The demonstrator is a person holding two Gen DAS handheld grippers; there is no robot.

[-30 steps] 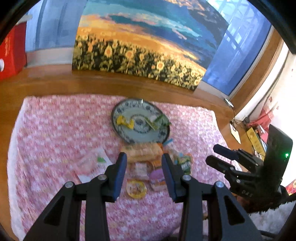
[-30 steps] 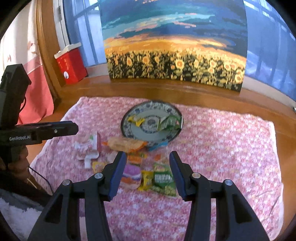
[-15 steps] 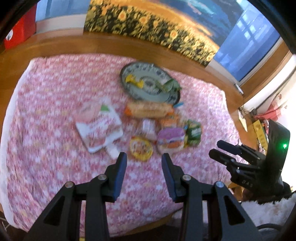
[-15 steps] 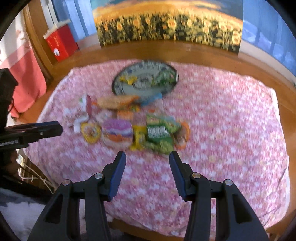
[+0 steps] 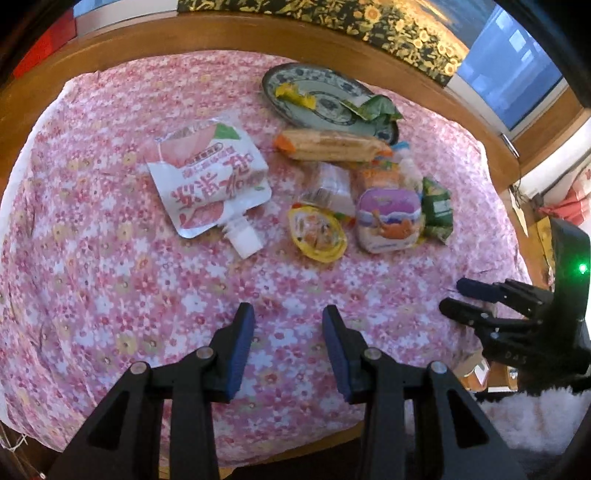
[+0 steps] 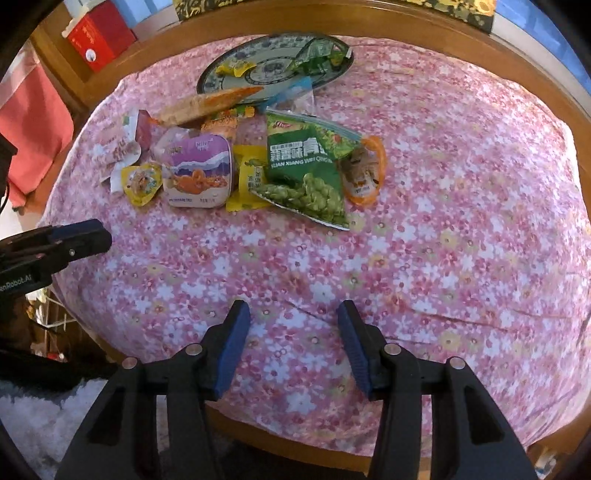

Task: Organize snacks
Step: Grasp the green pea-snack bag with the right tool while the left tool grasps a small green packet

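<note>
A pile of snacks lies on the pink flowered cloth [image 5: 110, 277]: a pink peach drink pouch [image 5: 207, 173], a long orange bar [image 5: 332, 146], a yellow jelly cup [image 5: 317, 232], a purple tub [image 6: 199, 170], a green pea bag [image 6: 303, 166] and an orange-rimmed packet [image 6: 364, 173]. Behind them a blue patterned plate [image 5: 269, 83] holds a yellow candy [image 5: 295, 96] and a green wrapper [image 5: 373, 107]. My left gripper [image 5: 288, 314] hangs open over bare cloth in front of the pile. My right gripper [image 6: 293, 310] is open too, with nothing between its fingers, nearer the table's front edge.
The cloth covers a round wooden table [image 6: 535, 62] whose front edge runs just under both grippers. A red box [image 6: 98, 37] and a sunflower painting [image 5: 388, 22] stand at the back. White fluffy fabric [image 6: 37, 417] lies below the table edge.
Both grippers have sunk towards the cloth and tipped further down, so the snacks look larger and sit higher in each view. The jaws stand as wide as before.
</note>
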